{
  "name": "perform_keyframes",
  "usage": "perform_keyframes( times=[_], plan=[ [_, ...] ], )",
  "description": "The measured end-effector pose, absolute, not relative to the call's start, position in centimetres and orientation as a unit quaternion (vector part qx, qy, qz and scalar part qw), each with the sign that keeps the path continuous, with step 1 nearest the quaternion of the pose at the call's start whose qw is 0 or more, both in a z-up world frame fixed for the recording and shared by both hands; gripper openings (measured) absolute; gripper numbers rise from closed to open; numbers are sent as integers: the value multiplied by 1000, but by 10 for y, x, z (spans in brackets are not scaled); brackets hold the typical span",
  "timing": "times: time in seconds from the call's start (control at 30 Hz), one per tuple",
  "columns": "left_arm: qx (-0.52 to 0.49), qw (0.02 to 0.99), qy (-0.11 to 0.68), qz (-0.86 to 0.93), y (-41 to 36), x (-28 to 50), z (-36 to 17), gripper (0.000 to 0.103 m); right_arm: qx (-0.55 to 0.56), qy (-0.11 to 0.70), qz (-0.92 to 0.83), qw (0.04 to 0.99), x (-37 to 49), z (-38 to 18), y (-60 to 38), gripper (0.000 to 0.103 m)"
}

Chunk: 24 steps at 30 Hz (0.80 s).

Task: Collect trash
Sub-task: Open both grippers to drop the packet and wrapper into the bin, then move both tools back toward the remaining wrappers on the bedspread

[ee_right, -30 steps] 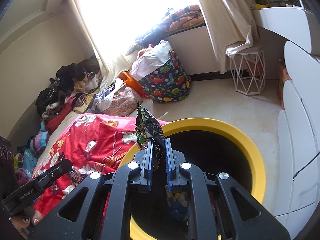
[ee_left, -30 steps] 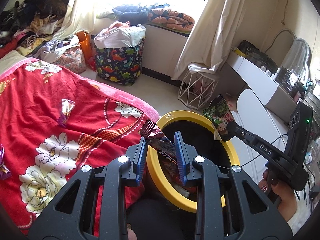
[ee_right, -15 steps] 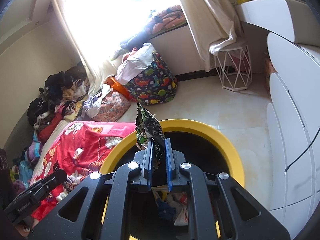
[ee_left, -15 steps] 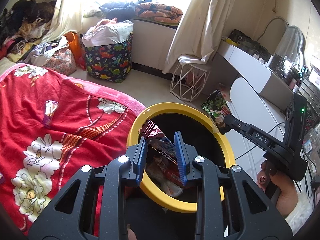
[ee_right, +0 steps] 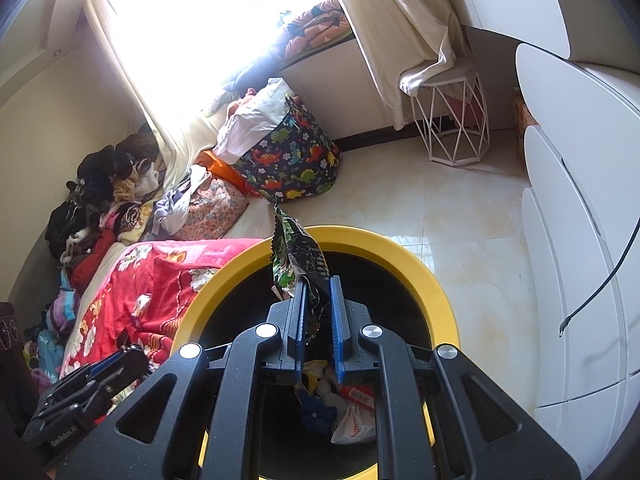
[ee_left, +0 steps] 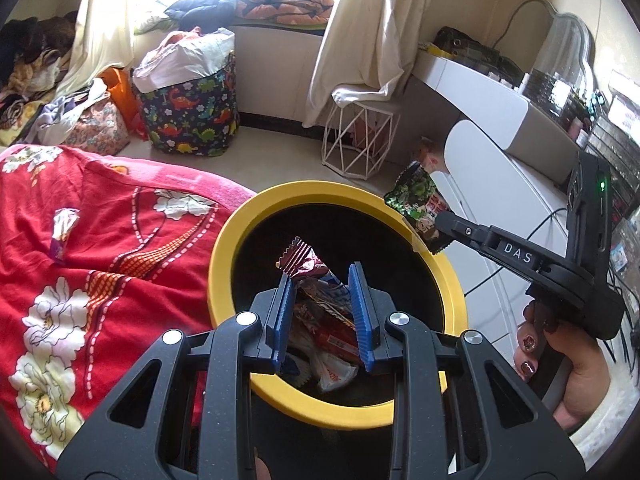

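A black bin with a yellow rim [ee_left: 224,248] [ee_right: 432,292] stands beside the bed, with several wrappers at its bottom. My left gripper [ee_left: 320,280] is shut on a red and silver wrapper [ee_left: 298,258] and holds it over the bin's opening. My right gripper [ee_right: 318,286] is shut on a green and black snack bag [ee_right: 294,254] over the bin. In the left wrist view it [ee_left: 440,228] sits at the bin's right rim with the bag [ee_left: 420,204] sticking up.
A bed with a red floral blanket [ee_left: 80,248] lies left of the bin; a purple wrapper [ee_left: 62,226] lies on it. A dinosaur-print basket [ee_left: 192,116], a white wire stool [ee_left: 360,144] and white drawers [ee_right: 580,240] stand around the tiled floor.
Both grippers moved further over the bin, so its opening now fills more of each view. Both still hold their wrappers.
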<state>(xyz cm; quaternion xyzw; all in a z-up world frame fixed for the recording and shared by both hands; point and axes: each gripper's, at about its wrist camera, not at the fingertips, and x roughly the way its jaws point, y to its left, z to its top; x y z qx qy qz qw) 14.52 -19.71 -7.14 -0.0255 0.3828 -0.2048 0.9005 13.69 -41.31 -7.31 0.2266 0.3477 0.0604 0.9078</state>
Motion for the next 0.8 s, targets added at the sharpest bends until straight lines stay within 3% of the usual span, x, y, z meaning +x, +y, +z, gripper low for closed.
perform_keyframes(
  times=[0.47, 0.5, 0.57, 0.67, 0.73, 0.8],
  plan=[
    [-11, 883, 413, -222, -218, 164, -92, 23, 237, 366, 54, 899, 140, -84, -419, 17],
    [-11, 883, 414, -219, -217, 164, -93, 27, 238, 366, 52, 898, 140, -84, -420, 20],
    [-5, 888, 406, -216, -216, 163, -90, 53, 242, 366, 50, 897, 140, -85, -422, 29],
    [-11, 893, 396, -212, -211, 160, -85, 79, 243, 368, 46, 896, 140, -86, -422, 41],
    [-10, 900, 386, -201, -207, 158, -81, 92, 245, 367, 45, 896, 140, -85, -422, 46],
    [-3, 909, 372, -189, -203, 155, -76, 92, 243, 366, 43, 897, 139, -84, -421, 51]
  ],
)
